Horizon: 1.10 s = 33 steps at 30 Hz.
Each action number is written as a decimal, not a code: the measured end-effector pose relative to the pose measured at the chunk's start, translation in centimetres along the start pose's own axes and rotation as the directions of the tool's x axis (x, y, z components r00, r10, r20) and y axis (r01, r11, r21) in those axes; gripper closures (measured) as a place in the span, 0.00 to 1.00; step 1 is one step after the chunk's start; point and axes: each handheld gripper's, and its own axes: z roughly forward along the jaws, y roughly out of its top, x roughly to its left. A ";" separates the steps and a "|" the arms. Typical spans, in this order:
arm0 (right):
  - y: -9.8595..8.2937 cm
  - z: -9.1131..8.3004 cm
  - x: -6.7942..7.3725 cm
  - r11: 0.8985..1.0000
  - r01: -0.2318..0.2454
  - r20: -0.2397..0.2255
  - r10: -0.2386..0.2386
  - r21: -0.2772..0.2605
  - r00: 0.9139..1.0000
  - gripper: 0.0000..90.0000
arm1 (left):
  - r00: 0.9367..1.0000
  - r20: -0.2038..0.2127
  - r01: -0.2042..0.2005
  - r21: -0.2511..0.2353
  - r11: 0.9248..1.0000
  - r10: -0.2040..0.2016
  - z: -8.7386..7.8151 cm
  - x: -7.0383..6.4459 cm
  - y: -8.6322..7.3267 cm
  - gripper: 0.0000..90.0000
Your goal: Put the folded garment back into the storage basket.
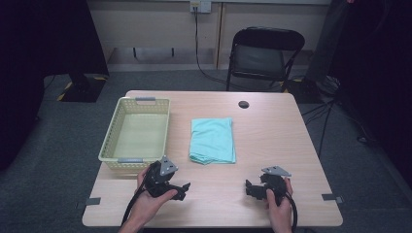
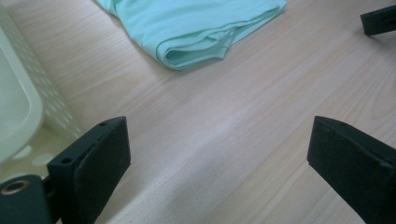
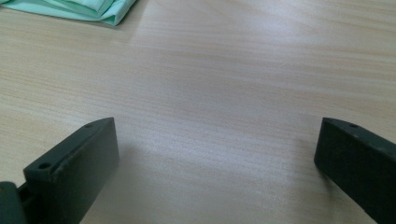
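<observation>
A folded mint-green cloth (image 1: 213, 140) lies flat in the middle of the wooden table (image 1: 272, 141). Left of it stands a pale yellow plastic basket (image 1: 137, 133), with nothing inside. My left gripper (image 1: 183, 191) rests near the table's front edge, just below the basket, jaws wide open over bare wood. In the left gripper view the cloth (image 2: 196, 28) lies ahead and the basket wall (image 2: 28, 100) is at the left. My right gripper (image 1: 249, 189) sits at the front right, open too, and its view shows a corner of the cloth (image 3: 88, 9) at the top left.
A small dark round spot (image 1: 243, 104) marks the table's far side. A black folding chair (image 1: 262, 56) stands behind the table, with cables on the grey floor. The other gripper's jaw tip (image 2: 379, 19) shows at the left gripper view's top right.
</observation>
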 end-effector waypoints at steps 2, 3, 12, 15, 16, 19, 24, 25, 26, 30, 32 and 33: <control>0.0 0.0 0.0 1.000 0.000 0.000 0.000 0.000 1.000 0.00 | 1.000 0.005 -0.005 0.002 1.000 0.005 0.1 0.0 0.2 0.06; 0.0 0.0 0.0 1.000 0.000 0.000 0.000 0.000 1.000 0.00 | 1.000 0.005 -0.004 0.001 1.000 0.004 0.1 0.0 0.3 0.06; 0.0 0.0 0.0 1.000 0.000 0.000 0.000 0.000 1.000 0.00 | 1.000 0.016 -0.004 -0.013 1.000 0.004 0.3 0.3 1.8 0.06; 0.0 0.0 0.0 1.000 0.000 -0.001 0.000 0.000 1.000 0.00 | 1.000 0.012 -0.011 -0.024 1.000 0.012 0.3 0.5 2.6 0.06; 0.0 0.0 0.0 1.000 0.001 -0.001 -0.001 0.000 1.000 0.00 | 1.000 0.009 -0.008 -0.030 1.000 0.008 0.3 0.6 2.8 0.06; 0.0 0.0 0.0 1.000 0.001 -0.001 -0.001 0.000 1.000 0.00 | 1.000 0.003 -0.001 -0.030 1.000 0.001 0.6 0.9 3.3 0.06; 0.0 0.0 0.0 1.000 0.001 -0.001 -0.001 0.000 1.000 0.00 | 1.000 0.013 0.008 -0.034 0.999 -0.008 1.1 1.2 4.2 0.06; 0.0 0.0 0.0 1.000 0.001 -0.001 -0.001 0.000 1.000 0.00 | 1.000 0.009 0.002 -0.031 1.000 -0.002 1.3 1.2 4.5 0.06; 0.0 0.0 0.0 1.000 0.001 -0.002 -0.001 0.000 1.000 0.00 | 1.000 0.004 -0.005 -0.030 1.000 0.005 1.4 1.3 4.7 0.06; -0.1 -0.1 0.0 1.000 0.002 -0.004 -0.002 0.001 1.000 0.00 | 1.000 0.007 -0.003 -0.034 0.999 0.003 1.8 1.7 5.6 0.06; -0.1 -0.1 0.0 1.000 0.002 -0.004 -0.002 0.001 1.000 0.00 | 1.000 0.011 -0.003 -0.038 0.999 0.004 2.0 1.9 5.9 0.06; -0.1 -0.1 0.0 1.000 0.001 -0.004 -0.001 0.001 1.000 0.00 | 1.000 0.010 -0.004 -0.038 0.999 0.004 2.1 1.9 6.1 0.06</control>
